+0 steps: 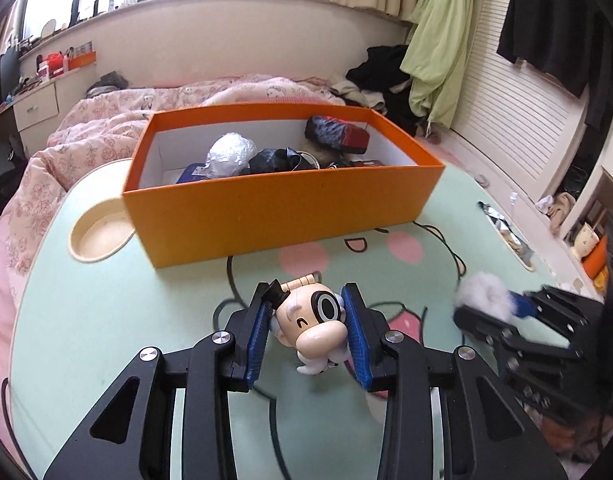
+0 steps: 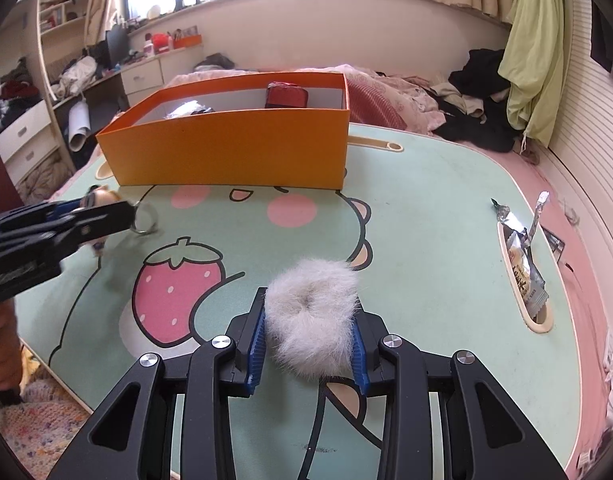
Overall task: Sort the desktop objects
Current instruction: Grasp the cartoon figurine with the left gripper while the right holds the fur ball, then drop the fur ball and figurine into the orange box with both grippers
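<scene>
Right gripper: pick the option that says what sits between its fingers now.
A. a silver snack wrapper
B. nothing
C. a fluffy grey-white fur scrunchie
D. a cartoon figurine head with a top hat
C. In the right wrist view the right gripper has its blue pads pressed against both sides of the fluffy scrunchie; the figurine is held in the left gripper instead.
</scene>
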